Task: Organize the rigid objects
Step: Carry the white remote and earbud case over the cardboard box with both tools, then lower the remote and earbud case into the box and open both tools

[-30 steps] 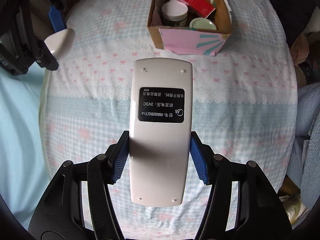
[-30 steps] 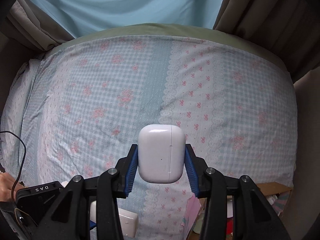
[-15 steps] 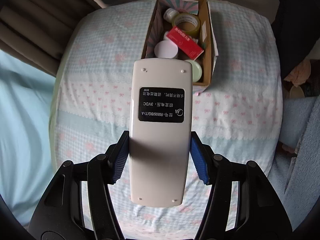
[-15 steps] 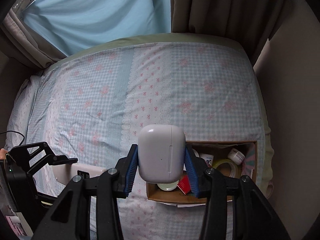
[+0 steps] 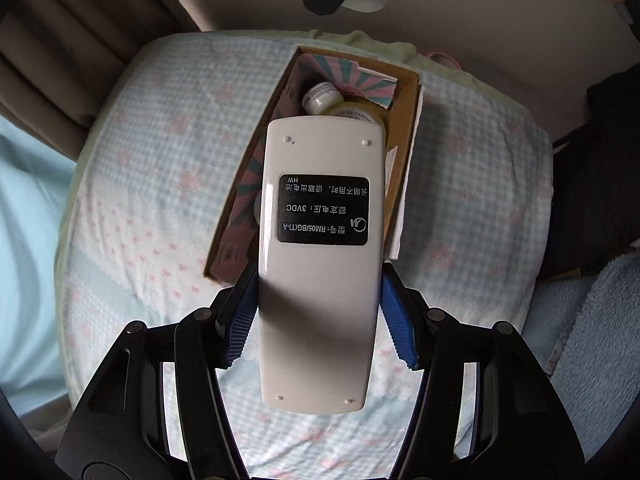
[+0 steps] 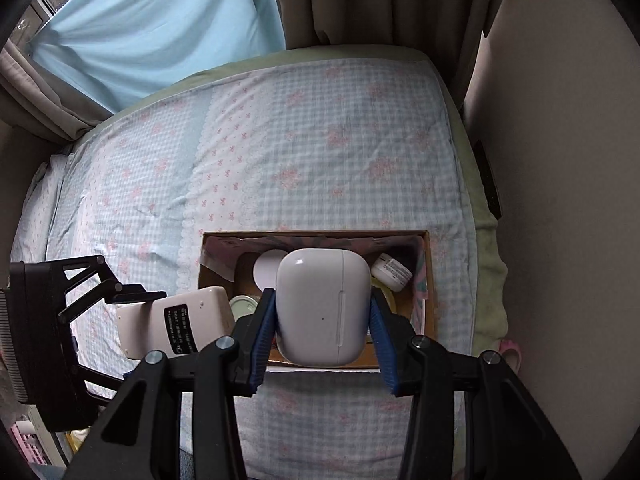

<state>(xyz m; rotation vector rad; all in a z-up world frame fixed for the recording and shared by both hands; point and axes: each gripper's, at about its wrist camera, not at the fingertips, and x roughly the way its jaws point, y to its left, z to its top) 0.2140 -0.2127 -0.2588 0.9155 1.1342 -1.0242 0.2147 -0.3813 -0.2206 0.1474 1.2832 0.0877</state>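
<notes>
My left gripper point(image 5: 319, 318) is shut on a white remote control point(image 5: 320, 264), back side up with a black label, held above the near end of an open cardboard box point(image 5: 408, 128) on the bed. My right gripper point(image 6: 323, 330) is shut on a white earbuds case point(image 6: 322, 306), hovering over the same cardboard box point(image 6: 428, 272). In the right wrist view the remote control point(image 6: 176, 322) and the left gripper point(image 6: 120, 292) hang at the box's left edge. Inside the box lie a white jar point(image 6: 392, 272), a round white lid point(image 6: 267, 272) and a greenish lid point(image 6: 242, 306).
The box sits on a bed point(image 6: 280, 152) covered in blue checked fabric with pink flowers. A beige wall point(image 6: 560, 160) runs along the bed's right side, with curtains point(image 6: 360, 0) and a light blue drape point(image 6: 160, 28) beyond. A blue fleece blanket point(image 5: 600, 340) lies beside the bed.
Both grippers have travelled across the bed to above the box, each keeping its object. The box went from far ahead of the remote to directly beneath it, and came under the earbuds case.
</notes>
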